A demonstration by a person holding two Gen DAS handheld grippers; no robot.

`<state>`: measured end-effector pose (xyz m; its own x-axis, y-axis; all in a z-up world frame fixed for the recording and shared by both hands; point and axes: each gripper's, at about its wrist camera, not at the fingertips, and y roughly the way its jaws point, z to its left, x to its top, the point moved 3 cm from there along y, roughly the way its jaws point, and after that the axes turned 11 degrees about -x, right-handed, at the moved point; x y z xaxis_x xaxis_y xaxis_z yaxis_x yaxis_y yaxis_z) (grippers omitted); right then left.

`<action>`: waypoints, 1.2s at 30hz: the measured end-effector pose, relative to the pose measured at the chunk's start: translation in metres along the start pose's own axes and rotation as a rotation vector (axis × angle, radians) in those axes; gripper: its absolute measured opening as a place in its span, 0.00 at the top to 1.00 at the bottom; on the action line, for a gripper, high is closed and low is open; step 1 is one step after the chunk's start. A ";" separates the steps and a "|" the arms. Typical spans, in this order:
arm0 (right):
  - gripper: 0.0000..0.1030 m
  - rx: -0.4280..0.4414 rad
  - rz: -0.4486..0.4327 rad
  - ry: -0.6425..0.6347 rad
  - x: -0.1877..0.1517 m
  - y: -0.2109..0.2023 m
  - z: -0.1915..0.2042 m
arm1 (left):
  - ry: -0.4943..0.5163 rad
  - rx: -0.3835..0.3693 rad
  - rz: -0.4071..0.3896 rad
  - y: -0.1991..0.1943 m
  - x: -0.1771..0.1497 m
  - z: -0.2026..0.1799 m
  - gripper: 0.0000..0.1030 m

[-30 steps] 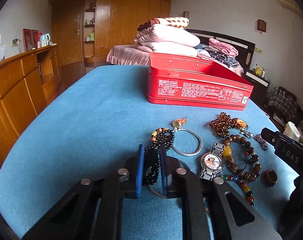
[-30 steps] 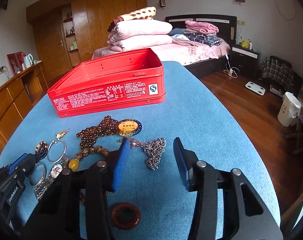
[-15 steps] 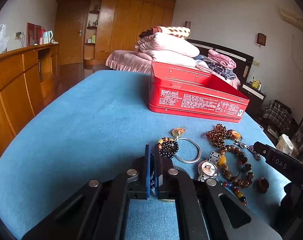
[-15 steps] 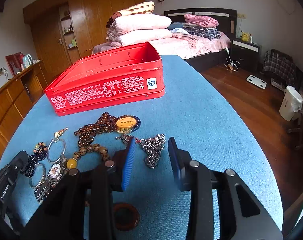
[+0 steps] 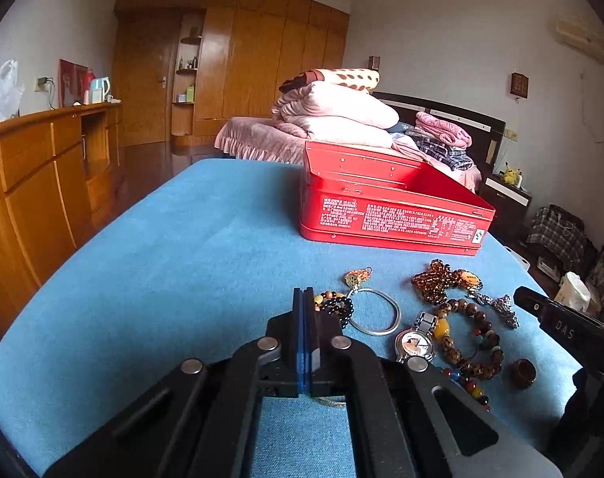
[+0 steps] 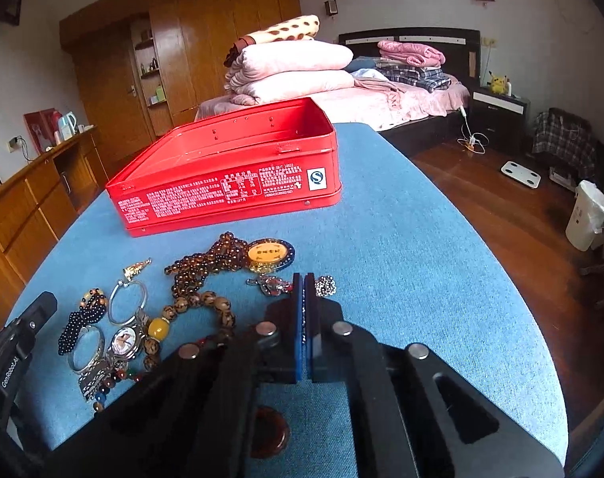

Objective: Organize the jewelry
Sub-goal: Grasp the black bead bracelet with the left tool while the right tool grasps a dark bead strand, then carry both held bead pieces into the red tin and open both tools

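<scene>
right wrist view – tongs (image 6: 304, 285) hide part of silver chain (image 6: 325, 285).

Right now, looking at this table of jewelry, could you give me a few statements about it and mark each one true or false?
1. The red tin stands open, with no lid on it. True.
2. The wristwatch is inside the tin. False: it lies on the blue cloth, among the bead bracelets.
3. Both grippers are wide open. False: the left gripper and the right gripper are both shut.
4. A small brown ring lies on the cloth. True.
</scene>
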<state>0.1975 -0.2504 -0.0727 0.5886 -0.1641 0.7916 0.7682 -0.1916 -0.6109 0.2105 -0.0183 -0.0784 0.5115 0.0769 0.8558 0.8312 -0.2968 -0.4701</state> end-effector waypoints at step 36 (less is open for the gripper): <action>0.91 0.060 -0.104 0.024 0.017 -0.025 -0.001 | -0.004 0.002 -0.053 -0.013 0.020 0.007 1.00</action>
<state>0.1878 -0.2490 -0.0441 0.4993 -0.1700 0.8496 0.8389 -0.1502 -0.5231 0.2116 -0.0059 -0.0572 0.4677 0.0967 0.8786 0.8577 -0.2899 -0.4247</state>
